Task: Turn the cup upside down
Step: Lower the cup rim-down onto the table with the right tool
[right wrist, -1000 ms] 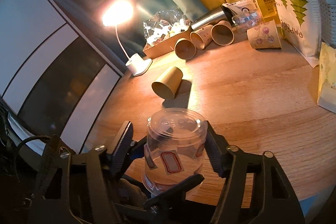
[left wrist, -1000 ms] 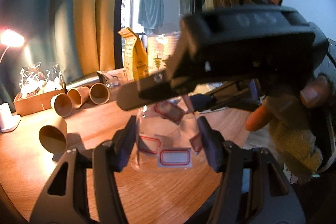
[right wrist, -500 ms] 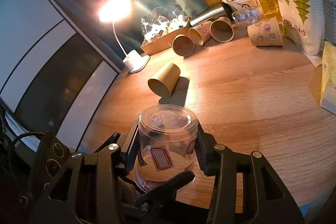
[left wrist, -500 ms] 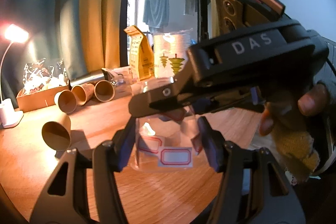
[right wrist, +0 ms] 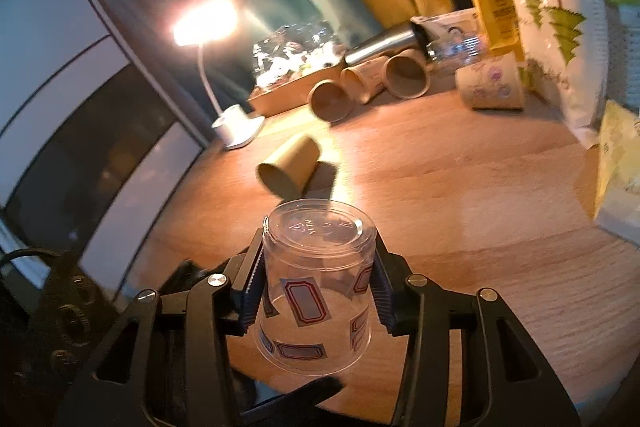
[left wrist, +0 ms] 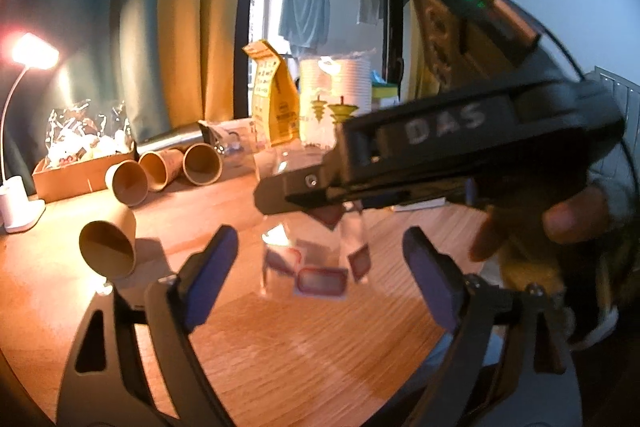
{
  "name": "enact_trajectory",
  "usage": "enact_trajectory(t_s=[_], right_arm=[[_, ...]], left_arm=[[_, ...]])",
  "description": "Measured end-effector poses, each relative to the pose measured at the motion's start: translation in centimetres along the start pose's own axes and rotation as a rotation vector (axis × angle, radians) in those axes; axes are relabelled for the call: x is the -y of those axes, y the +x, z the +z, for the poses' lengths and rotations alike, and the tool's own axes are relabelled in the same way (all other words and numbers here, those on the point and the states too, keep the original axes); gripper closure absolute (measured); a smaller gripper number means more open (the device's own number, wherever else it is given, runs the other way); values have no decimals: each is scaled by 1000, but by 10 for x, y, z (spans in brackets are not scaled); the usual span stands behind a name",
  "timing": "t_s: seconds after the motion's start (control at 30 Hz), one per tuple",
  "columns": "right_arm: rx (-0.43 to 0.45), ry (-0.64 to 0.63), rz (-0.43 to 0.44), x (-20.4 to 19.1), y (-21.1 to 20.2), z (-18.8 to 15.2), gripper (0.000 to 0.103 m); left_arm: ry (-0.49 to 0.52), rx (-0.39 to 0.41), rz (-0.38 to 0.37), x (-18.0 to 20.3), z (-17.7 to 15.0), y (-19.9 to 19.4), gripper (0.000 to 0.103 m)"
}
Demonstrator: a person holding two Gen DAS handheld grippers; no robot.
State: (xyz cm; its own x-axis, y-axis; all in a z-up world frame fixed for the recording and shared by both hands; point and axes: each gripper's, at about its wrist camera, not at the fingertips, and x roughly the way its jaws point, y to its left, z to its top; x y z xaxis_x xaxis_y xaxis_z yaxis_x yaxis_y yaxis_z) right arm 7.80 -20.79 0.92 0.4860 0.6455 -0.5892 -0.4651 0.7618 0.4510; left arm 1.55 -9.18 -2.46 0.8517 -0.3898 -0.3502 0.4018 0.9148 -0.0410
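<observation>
right wrist view: right gripper is clamped on the clear cup, base up, mouth down, just above the tabletop near its front edge, so the flip looks all but done. left gripper spreads wide, pads clear of the cup's walls, looks like it's leaving the hold to the other tong. a paper cup lies on its side just behind.
</observation>
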Motion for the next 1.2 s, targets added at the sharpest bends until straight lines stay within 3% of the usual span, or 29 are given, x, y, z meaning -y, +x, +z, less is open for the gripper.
enact_trajectory(t_s=[0.23, 0.57, 1.2], right_arm=[[83, -49, -86, 4, -1, 2, 54], [189, -202, -195, -4, -1, -11, 54], [244, -294, -305, -5, 15, -41, 53]], left_arm=[[-34, -52, 33, -9, -3, -1, 17], [-149, -124, 138, -42, -10, 7, 17], [-216, -177, 181, -54, -29, 19, 17]])
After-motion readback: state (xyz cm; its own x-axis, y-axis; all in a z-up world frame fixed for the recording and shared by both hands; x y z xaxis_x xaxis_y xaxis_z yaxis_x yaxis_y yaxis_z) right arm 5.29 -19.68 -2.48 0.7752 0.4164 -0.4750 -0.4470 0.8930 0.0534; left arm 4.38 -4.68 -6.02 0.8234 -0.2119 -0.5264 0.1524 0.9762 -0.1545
